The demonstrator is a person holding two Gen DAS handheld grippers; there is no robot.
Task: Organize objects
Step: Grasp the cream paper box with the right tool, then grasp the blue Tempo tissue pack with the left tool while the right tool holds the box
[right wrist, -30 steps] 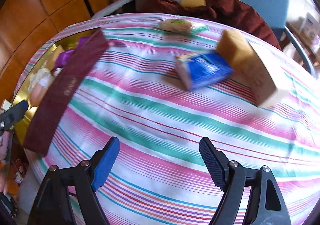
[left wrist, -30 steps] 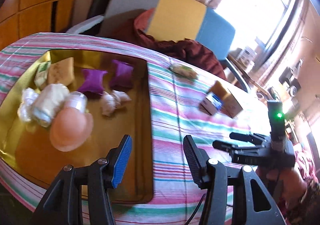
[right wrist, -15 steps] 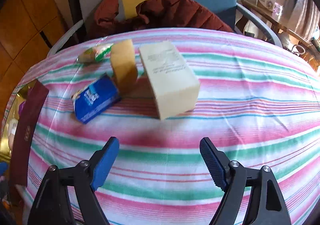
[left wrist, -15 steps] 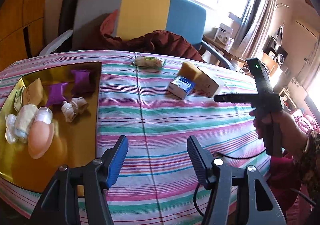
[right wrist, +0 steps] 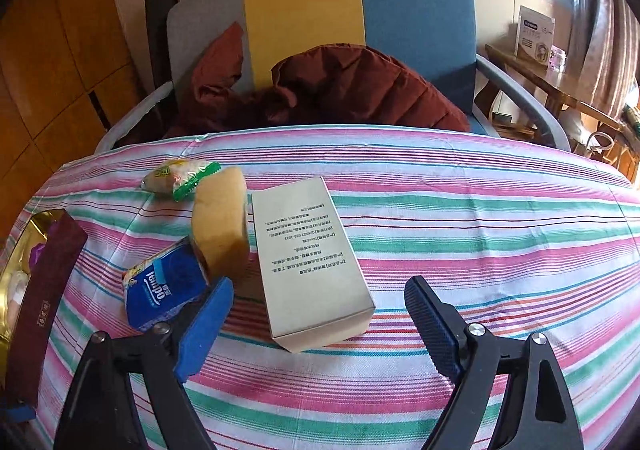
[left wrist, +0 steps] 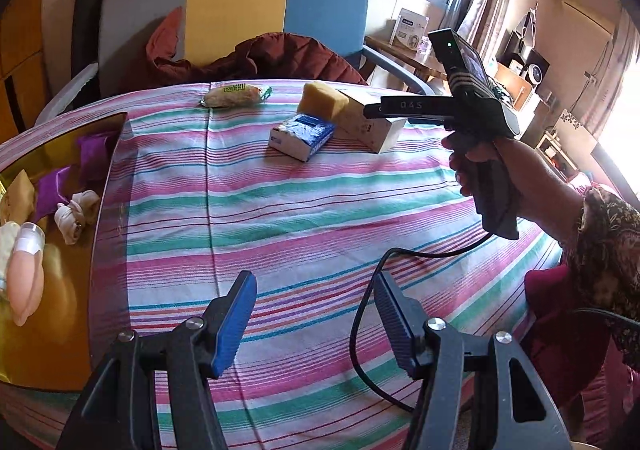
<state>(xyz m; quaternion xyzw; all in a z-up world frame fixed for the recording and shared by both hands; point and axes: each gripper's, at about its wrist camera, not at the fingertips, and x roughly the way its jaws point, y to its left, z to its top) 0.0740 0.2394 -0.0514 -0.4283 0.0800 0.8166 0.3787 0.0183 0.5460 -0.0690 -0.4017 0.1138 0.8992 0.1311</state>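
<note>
A: The white box (right wrist: 312,262) lies on the striped cloth (right wrist: 460,226), sponge (right wrist: 220,228) touching its left side, blue tissue pack (right wrist: 164,290) just beyond the sponge. The right gripper (right wrist: 316,324) is widening around the box's near end — nothing pinched.

B: Risk?

A: Its left pad may catch the sponge or pack and shove them.

B: The left gripper (left wrist: 312,320)?

A: Spread, empty. The gold tray (left wrist: 68,290), well left of the box, holds purple pouches (left wrist: 94,148), a knotted cloth (left wrist: 76,212) and a pink bottle (left wrist: 24,274).
</note>
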